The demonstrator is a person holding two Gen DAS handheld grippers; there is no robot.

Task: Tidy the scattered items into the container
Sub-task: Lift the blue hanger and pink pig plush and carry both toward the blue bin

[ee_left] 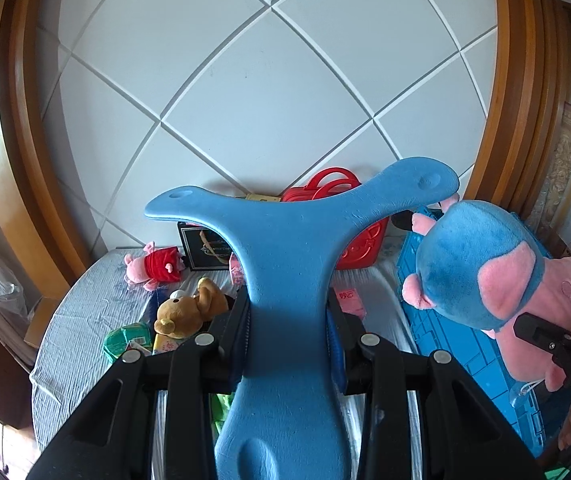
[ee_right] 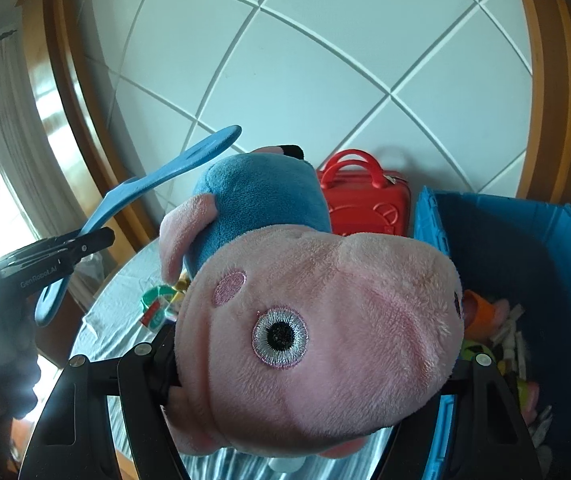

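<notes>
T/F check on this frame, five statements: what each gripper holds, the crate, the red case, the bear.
1. The left gripper is shut on the blue foam piece. True.
2. The right gripper is empty. False: it is shut on the pig plush, clamped at the pink head.
3. The blue crate already holds items. True: several small things lie at its bottom.
4. The red case lies inside the crate. False: it stands outside it, against the wall panel.
5. The brown bear plush is in the crate. False: it lies on the striped cloth.
</notes>
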